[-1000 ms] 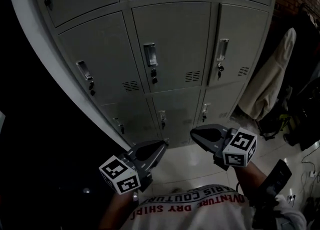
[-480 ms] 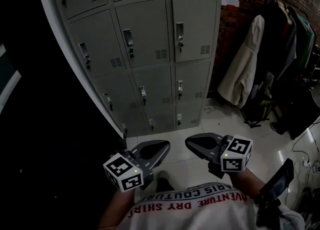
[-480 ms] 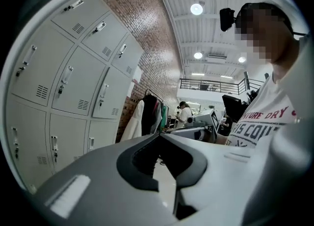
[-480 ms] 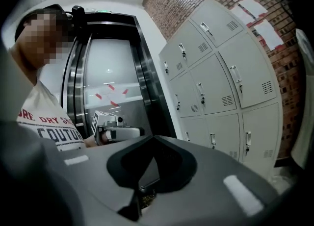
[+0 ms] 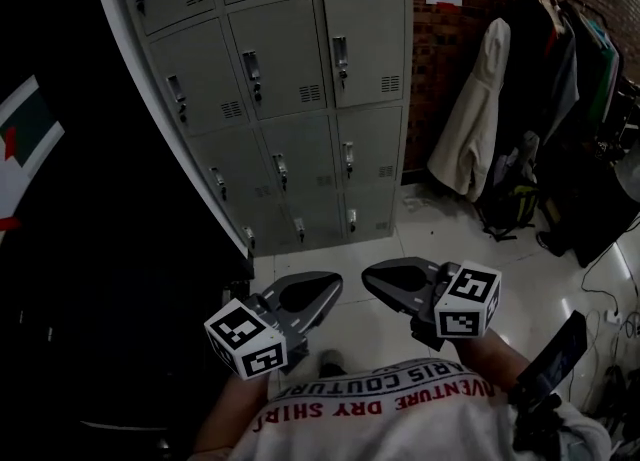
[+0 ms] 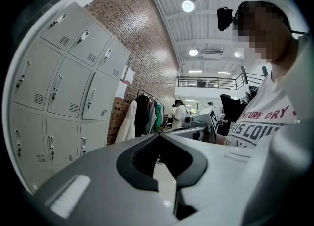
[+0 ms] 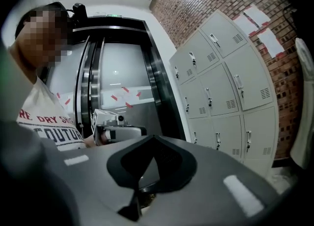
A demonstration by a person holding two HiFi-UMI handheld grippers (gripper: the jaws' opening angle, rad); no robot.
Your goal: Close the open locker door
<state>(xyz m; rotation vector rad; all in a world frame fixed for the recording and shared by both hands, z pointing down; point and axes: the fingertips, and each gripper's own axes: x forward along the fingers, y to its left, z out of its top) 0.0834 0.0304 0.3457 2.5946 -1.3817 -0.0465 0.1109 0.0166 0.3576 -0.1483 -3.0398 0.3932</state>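
Note:
A bank of grey lockers stands ahead against a brick wall, and every door I can see lies flush and closed. Both grippers are held low, close to my body, well short of the lockers. In the head view my left gripper and right gripper point toward each other over the tiled floor. Each is shut with nothing in it. The left gripper view shows its own jaws meeting at the tip, with the lockers off to the left. The right gripper looks the same, with the lockers on its right.
Coats hang on a rack right of the lockers, with bags on the floor below. A dark doorway frame fills the left side. Pale floor tiles lie between me and the lockers. Another person stands far off.
The lockers have shrunk and shifted up and left in the head view as I drew back from them. Both grippers kept their place near my body, still shut.

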